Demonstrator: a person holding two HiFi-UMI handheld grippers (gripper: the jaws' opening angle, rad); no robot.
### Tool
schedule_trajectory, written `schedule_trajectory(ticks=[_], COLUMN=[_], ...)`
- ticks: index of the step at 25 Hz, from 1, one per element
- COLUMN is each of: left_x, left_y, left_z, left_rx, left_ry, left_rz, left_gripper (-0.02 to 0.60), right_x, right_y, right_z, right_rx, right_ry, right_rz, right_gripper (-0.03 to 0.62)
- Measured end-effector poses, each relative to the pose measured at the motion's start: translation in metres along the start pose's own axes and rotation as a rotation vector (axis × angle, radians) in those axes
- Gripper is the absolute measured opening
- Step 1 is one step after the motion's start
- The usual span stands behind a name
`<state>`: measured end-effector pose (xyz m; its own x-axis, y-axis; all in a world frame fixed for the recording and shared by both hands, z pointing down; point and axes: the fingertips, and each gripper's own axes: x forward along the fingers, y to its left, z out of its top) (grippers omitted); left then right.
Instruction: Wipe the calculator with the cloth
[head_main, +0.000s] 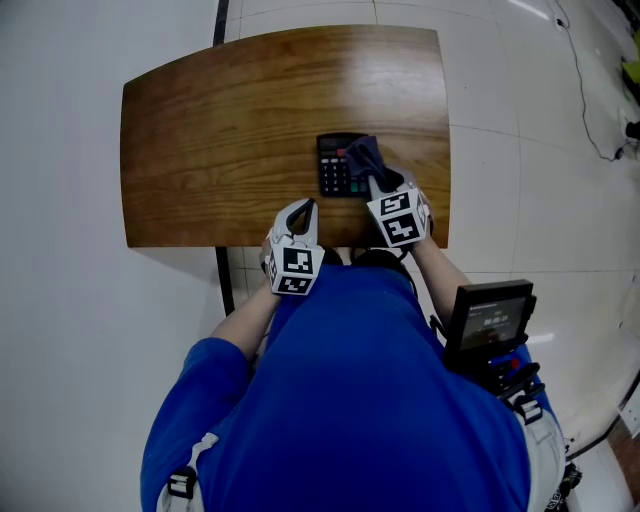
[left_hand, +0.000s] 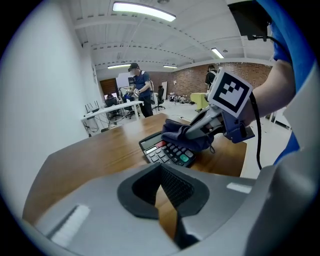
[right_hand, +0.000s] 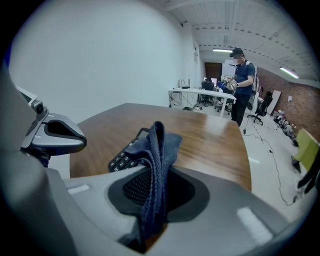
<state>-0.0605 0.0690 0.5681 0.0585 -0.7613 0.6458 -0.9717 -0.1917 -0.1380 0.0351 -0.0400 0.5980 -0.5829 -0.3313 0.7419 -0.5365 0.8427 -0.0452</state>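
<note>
A black calculator (head_main: 336, 167) lies on the wooden table (head_main: 230, 140) near its front edge. A dark blue cloth (head_main: 364, 154) is draped over the calculator's right side, and my right gripper (head_main: 381, 183) is shut on it. In the right gripper view the cloth (right_hand: 158, 150) hangs pinched between the jaws, with the calculator (right_hand: 124, 158) just beyond. My left gripper (head_main: 308, 207) hovers at the table's front edge, left of the calculator, shut and holding nothing. The left gripper view shows the calculator (left_hand: 167, 150), the cloth (left_hand: 176, 131) and the right gripper (left_hand: 196, 131) ahead.
The table stands on a white tiled floor (head_main: 80, 330). A black device with a screen (head_main: 488, 318) hangs at the person's right hip. Far off in the room a person (right_hand: 243, 85) stands by desks. A cable (head_main: 590, 110) lies on the floor at the right.
</note>
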Motion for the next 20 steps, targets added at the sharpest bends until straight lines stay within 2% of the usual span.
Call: schedule_trajectory(ticks=[5,9,12,20], left_x=[-0.016,-0.032,-0.042,-0.078], left_y=[0.001,-0.008,-0.011,-0.007], left_z=[0.044,0.064,0.075,0.092], left_rx=[0.004,0.062,0.088,0.039], left_ry=[-0.015,-0.066,-0.119,-0.273], left_rz=[0.047,0.057,0.050,0.012], left_gripper=[0.006,0.006,0.006,0.006], right_x=[-0.036,-0.070,-0.095,-0.150], right_y=[-0.005,-0.005,-0.001,0.029], right_z=[0.017,0.023,0.030,0.043], right_rx=[-0.027,-0.046,-0.047,-0.037], right_ry=[-0.029,-0.071,-0.116,-0.237], right_rz=[0.037,0.019,-0.017,-0.136], right_gripper=[0.069,0.069,0.069,0.069])
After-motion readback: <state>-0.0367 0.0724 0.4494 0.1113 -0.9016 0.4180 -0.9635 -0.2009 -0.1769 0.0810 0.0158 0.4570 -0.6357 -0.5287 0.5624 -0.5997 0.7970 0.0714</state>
